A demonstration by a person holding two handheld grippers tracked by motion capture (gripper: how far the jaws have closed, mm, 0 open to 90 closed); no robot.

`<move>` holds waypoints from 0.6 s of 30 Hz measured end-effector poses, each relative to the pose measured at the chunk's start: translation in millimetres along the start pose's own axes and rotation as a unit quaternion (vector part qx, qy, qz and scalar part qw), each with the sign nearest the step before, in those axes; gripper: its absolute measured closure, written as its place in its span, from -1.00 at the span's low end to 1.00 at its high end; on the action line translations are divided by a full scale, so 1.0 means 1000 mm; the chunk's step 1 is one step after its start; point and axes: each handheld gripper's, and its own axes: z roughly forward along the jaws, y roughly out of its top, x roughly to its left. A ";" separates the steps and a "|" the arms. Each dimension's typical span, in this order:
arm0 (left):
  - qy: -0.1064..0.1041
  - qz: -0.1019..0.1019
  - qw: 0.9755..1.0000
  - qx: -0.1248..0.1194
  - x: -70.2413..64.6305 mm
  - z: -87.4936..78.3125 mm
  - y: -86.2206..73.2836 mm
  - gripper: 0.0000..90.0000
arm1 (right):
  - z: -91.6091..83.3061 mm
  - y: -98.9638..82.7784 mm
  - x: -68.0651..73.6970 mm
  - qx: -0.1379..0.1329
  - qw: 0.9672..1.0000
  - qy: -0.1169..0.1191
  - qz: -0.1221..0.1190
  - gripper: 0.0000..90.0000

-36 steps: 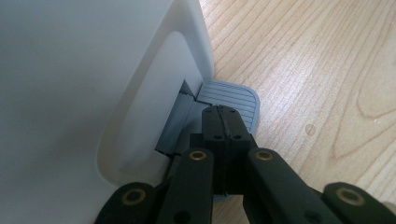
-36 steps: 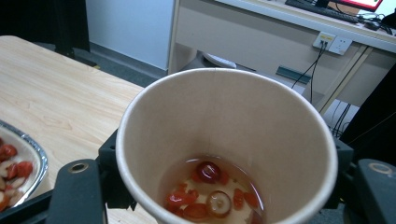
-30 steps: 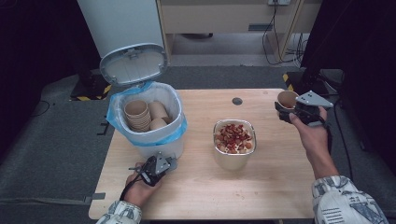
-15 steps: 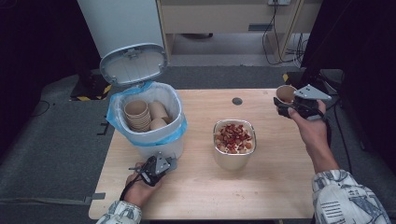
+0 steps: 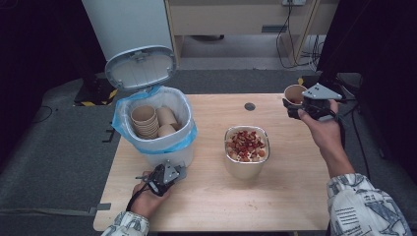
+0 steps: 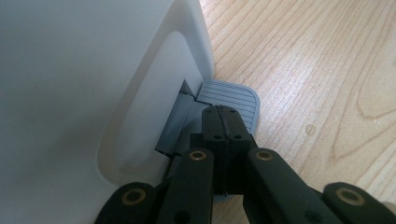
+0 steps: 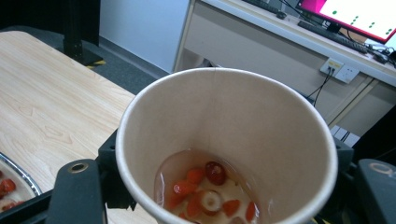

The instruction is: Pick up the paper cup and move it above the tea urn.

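Note:
My right gripper [image 5: 295,105] is shut on a brown paper cup [image 5: 295,93], held upright above the table's far right corner. In the right gripper view the paper cup [image 7: 224,140] holds a little liquid with red fruit pieces [image 7: 201,186] at its bottom. My left gripper [image 5: 169,174] rests low at the foot of a white pedal bin [image 5: 162,142]. In the left gripper view its jaws are pressed together, empty, with their tips [image 6: 223,114] on the bin's grey pedal [image 6: 233,95]. The bin's lid [image 5: 140,66] stands open, and stacked paper cups [image 5: 145,120] lie inside its blue liner.
A metal bowl [image 5: 246,164] of red fruit pieces stands in the middle of the wooden table [image 5: 295,191]. A small dark round hole [image 5: 250,106] marks the table's far side. Behind the table are a desk and cables.
My right gripper has drifted slightly right and farther from me with the cup. The left gripper has stayed on the pedal and the lid has stayed open.

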 end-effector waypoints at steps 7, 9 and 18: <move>0.000 0.000 1.000 0.000 0.000 0.000 0.000 0.99 | 0.004 0.005 0.001 0.002 1.000 -0.004 -0.001 -0.37; 0.000 0.000 1.000 0.000 0.000 0.000 0.000 0.99 | 0.005 0.007 0.005 -0.002 1.000 0.004 -0.009 -0.37; 0.000 0.000 1.000 0.000 0.000 0.000 0.000 0.99 | 0.006 0.016 0.007 -0.006 1.000 0.007 -0.020 -0.37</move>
